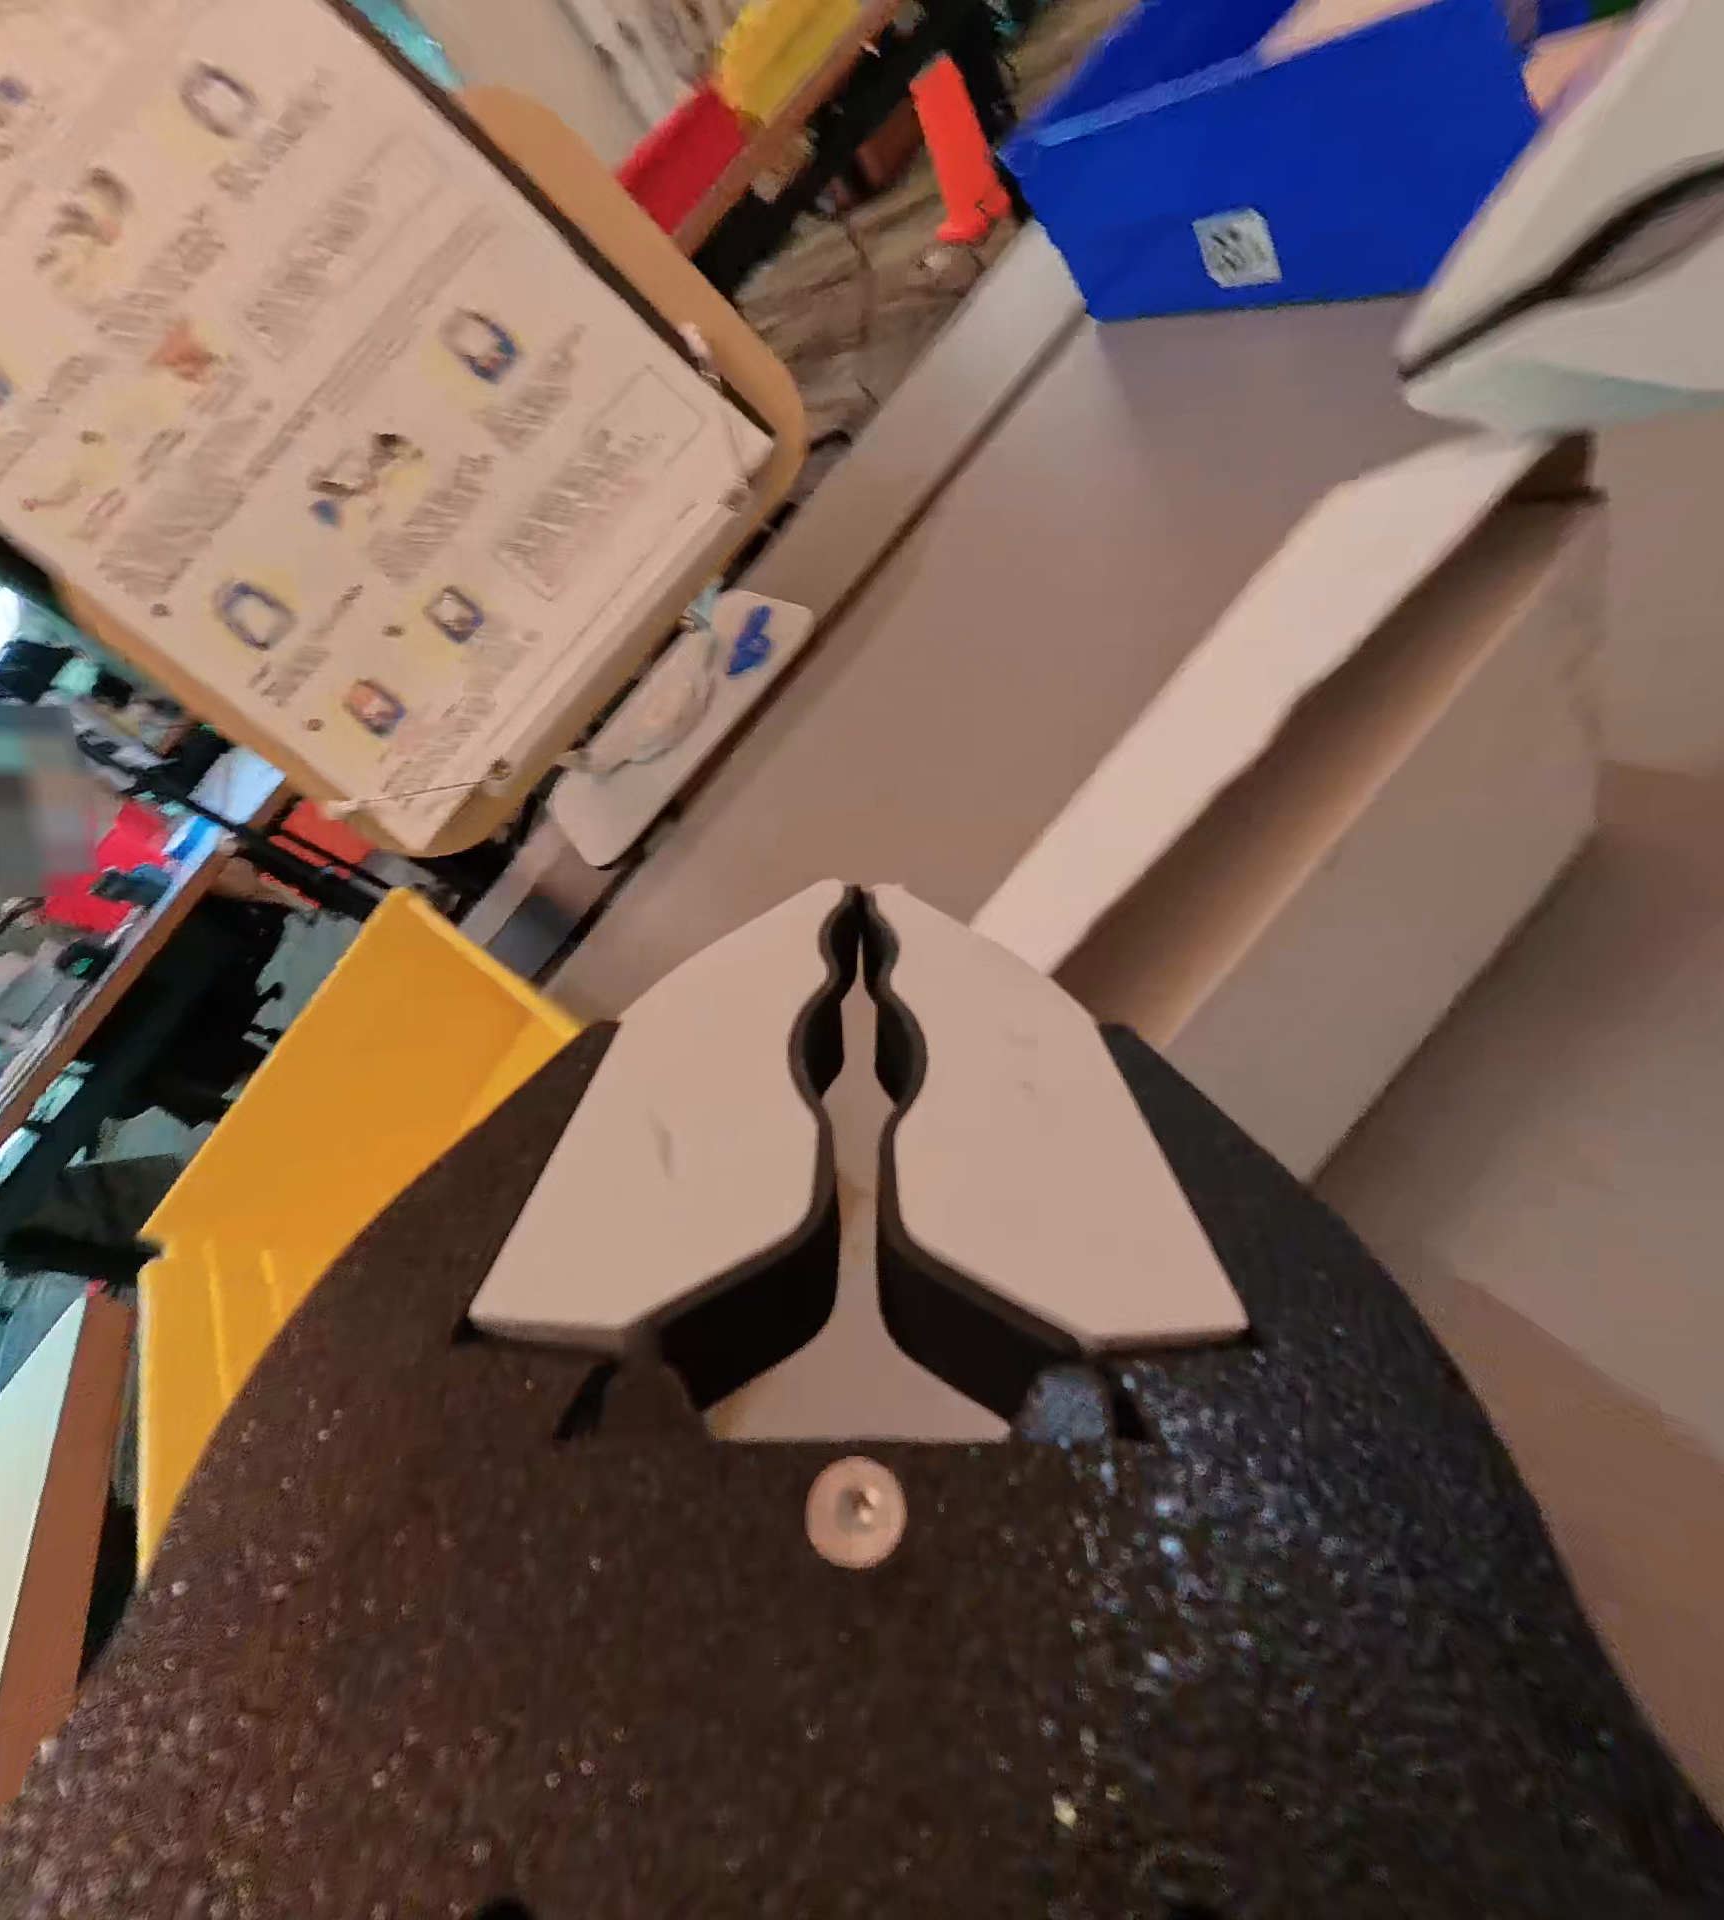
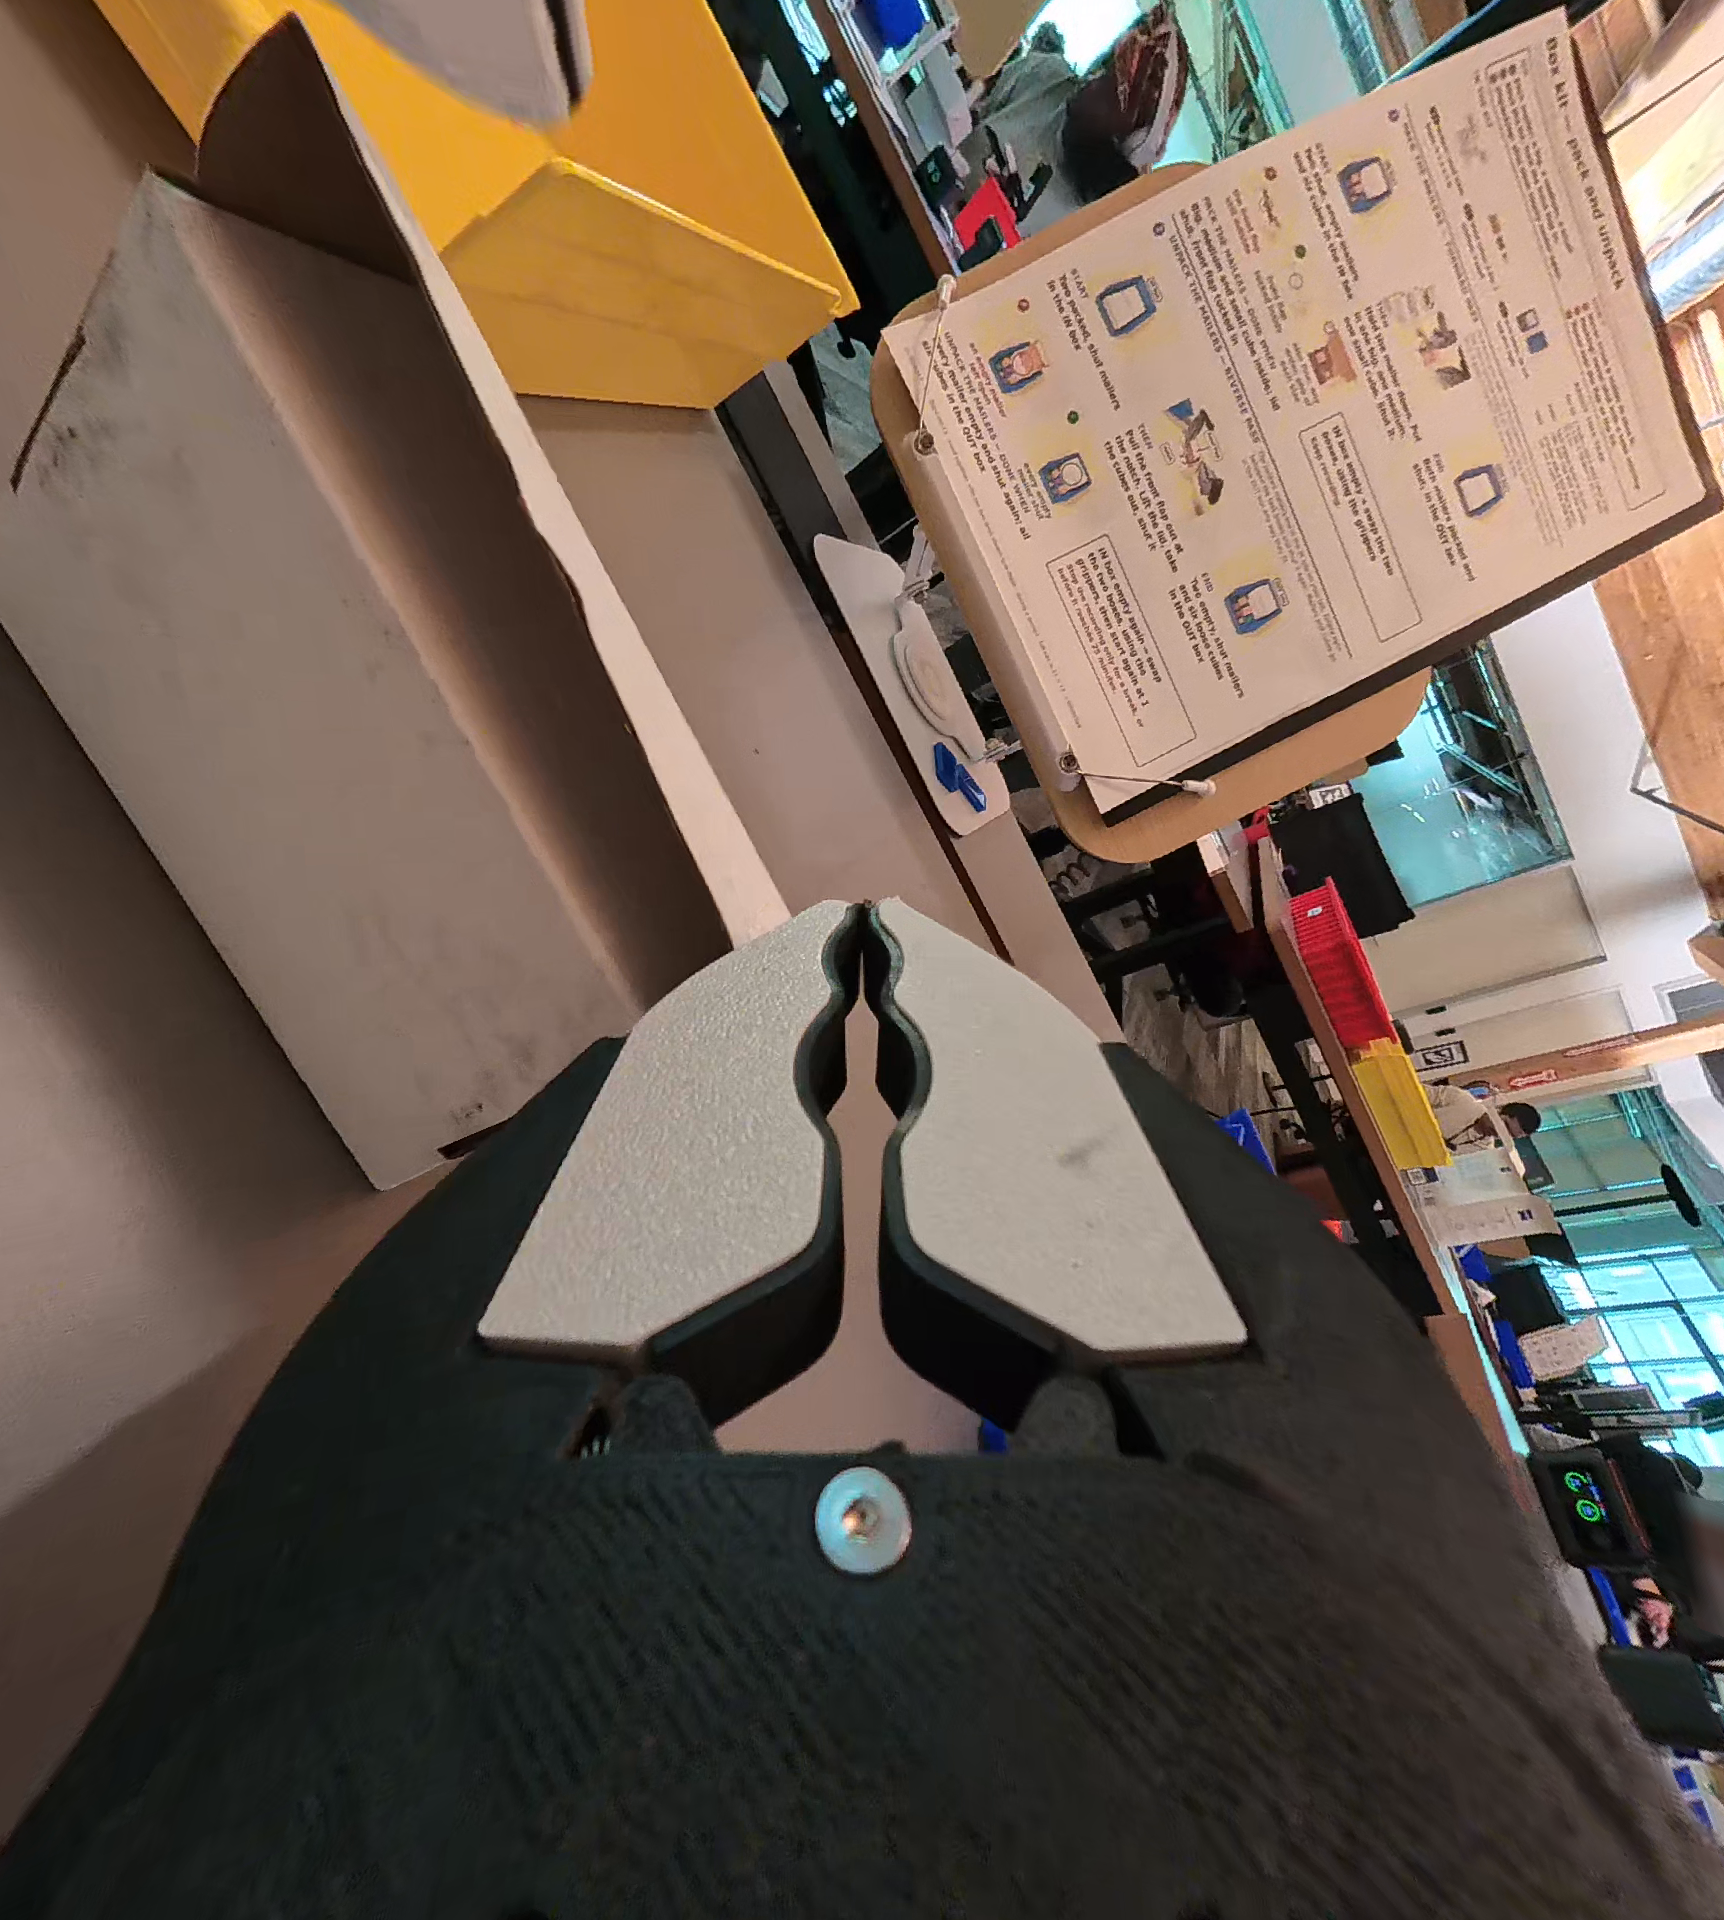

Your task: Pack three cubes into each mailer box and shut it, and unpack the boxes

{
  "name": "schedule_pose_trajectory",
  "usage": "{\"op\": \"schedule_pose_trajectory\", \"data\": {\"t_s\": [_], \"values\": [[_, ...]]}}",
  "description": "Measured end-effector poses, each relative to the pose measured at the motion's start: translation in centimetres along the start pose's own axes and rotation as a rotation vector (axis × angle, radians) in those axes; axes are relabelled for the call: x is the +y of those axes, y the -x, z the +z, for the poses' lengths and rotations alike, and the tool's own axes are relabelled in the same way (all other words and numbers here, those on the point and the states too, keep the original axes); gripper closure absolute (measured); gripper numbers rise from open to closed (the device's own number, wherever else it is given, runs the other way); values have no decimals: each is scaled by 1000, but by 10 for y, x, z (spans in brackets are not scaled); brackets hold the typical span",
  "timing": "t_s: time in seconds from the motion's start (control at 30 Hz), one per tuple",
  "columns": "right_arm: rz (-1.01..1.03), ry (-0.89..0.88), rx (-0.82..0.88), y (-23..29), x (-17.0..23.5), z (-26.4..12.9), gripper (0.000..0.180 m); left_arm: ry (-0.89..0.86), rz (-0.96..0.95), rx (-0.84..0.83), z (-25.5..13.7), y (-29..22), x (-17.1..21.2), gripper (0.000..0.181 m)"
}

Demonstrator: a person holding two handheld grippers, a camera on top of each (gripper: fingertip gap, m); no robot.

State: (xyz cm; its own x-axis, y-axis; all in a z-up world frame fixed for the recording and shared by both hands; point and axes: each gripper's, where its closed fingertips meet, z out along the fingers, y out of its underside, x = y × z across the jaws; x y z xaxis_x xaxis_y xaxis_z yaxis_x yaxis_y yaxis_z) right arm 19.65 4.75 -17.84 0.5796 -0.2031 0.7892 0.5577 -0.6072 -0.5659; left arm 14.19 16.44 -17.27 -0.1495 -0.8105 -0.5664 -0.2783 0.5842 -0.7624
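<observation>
A white mailer box (image 1: 1398, 935) lies on the beige table, just ahead and right of my left gripper (image 1: 860, 896), which is shut and empty. Brown inner card shows along the box's edge. In the right wrist view the same box (image 2: 266, 675) lies to the left of my right gripper (image 2: 866, 910), also shut and empty, and a brown flap (image 2: 297, 145) sticks out at its far end. Neither gripper touches the box. The right gripper also shows in the left wrist view (image 1: 1616, 260) at the top right. No cubes are in view.
A yellow bin (image 1: 349, 1091) stands at the table's edge, beyond the box in the right wrist view (image 2: 629, 270). A blue bin (image 1: 1273, 177) stands at the far end. An instruction board (image 2: 1305, 416) hangs on a stand past the table edge. Tip to tip, the grippers are about 15 centimetres apart.
</observation>
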Motion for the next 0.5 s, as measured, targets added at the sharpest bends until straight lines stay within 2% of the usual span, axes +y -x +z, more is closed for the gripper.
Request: {"op": "schedule_pose_trajectory", "data": {"t_s": [0.1,0.23,0.4,0.47,0.5], "values": [[-6,23,-55,13,8,2,180,71,113,83,8,-26,16,181],[29,-2,-53,17,10,2,180,32,148,-11,6,-26,17,181],[107,-17,-148,17,10,5,180,-20,-74,-39,4,-24,17,181],[142,-1,-256,18,10,3,163,-51,-178,-89,-3,-14,19,166],[154,-4,-309,17,6,2,154,-75,-233,-110,-7,-8,19,164]]}}
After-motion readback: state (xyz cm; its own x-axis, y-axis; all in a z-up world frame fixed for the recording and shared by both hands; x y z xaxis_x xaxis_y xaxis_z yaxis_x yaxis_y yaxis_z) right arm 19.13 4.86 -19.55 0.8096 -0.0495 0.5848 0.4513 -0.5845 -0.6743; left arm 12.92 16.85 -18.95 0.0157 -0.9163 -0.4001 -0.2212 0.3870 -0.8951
